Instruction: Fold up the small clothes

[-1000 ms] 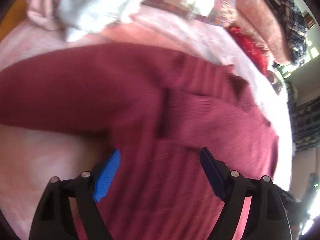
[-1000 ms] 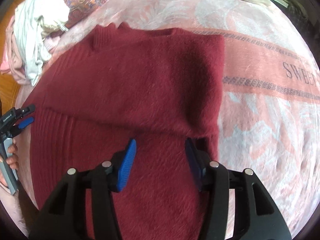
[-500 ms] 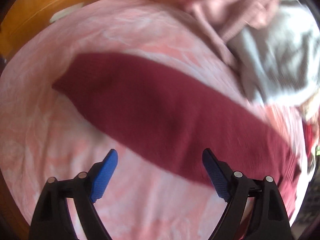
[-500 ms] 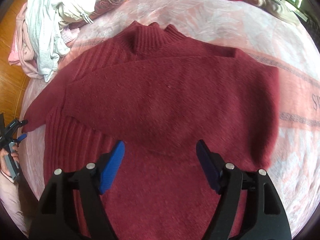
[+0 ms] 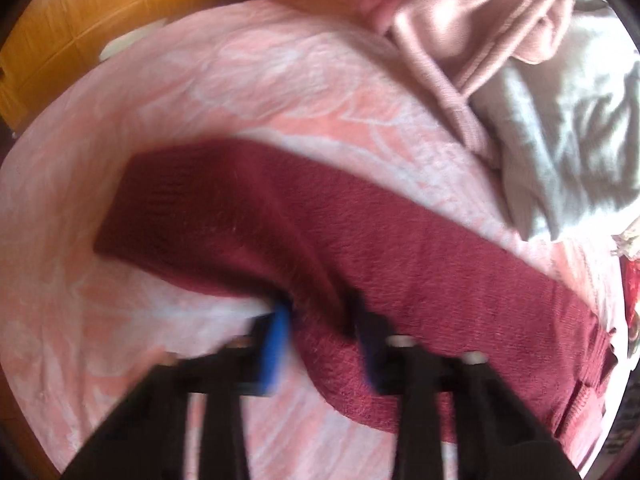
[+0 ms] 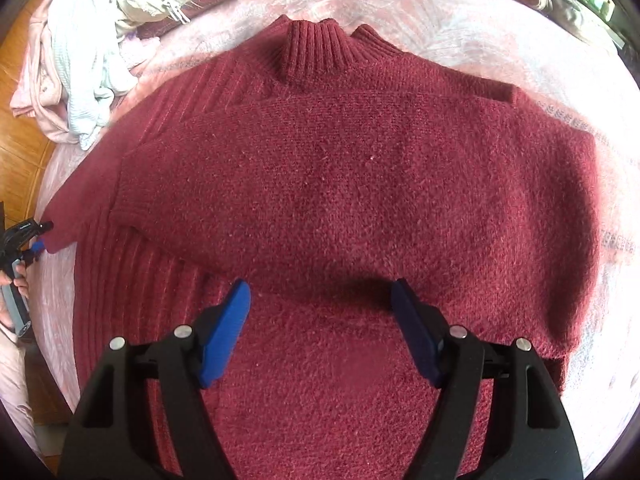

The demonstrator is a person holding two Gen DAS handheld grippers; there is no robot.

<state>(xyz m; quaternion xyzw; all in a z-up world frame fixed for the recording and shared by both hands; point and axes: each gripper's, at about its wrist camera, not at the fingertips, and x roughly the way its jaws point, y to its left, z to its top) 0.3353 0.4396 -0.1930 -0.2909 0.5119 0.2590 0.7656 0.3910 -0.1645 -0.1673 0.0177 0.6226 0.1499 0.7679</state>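
Since half second earlier, left gripper (image 5: 320, 340) had snapped closed, pinching edge of sleeve (image 5: 248, 216) between blue pads (image 5: 274, 344); frame blurred. Right gripper (image 6: 320, 328) hovered over maroon sweater (image 6: 340, 184), jaws spread wide, nothing between them. Sweater lay flat on pink bedspread (image 5: 200, 92), one sleeve already folded across chest. Risk, as judged: shallow pinch on fuzzy, stretchy knit could slip, or drag body out of line. Ribbed collar (image 6: 316, 48) beyond. Crumpled clothes pile (image 6: 84, 60) at far corner.

Fuzzy maroon knit sweater (image 6: 352, 184) with ribbed collar on soft pink woven bedspread (image 5: 248, 80)
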